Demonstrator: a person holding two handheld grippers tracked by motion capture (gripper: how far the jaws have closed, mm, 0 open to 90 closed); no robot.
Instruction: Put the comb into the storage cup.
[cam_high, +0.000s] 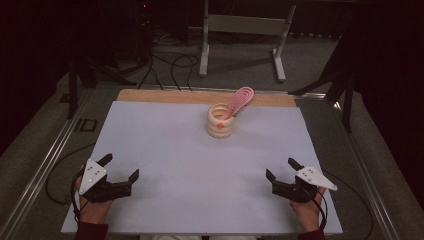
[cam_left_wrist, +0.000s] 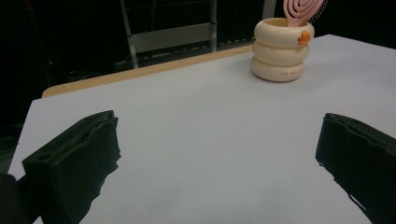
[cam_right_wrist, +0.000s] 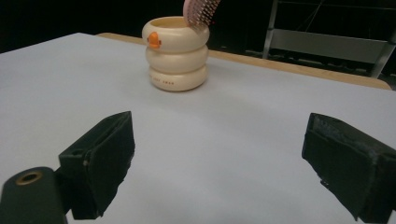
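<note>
Holding your left claw (cam_high: 120, 169) at seven o'clock on the desk (cam_high: 165, 145), you have its jaws spread wide with nothing between them. Your right claw (cam_high: 280, 167) sits at five o'clock, jaws likewise wide apart and gripping nothing. Both point toward the far edge. Well away from both, near twelve o'clock, stands a cream ribbed holder (cam_high: 220, 120) with a small orange mark on its front. A pink hairbrush (cam_high: 240, 99) stands in it, head up, leaning toward one o'clock.
</note>
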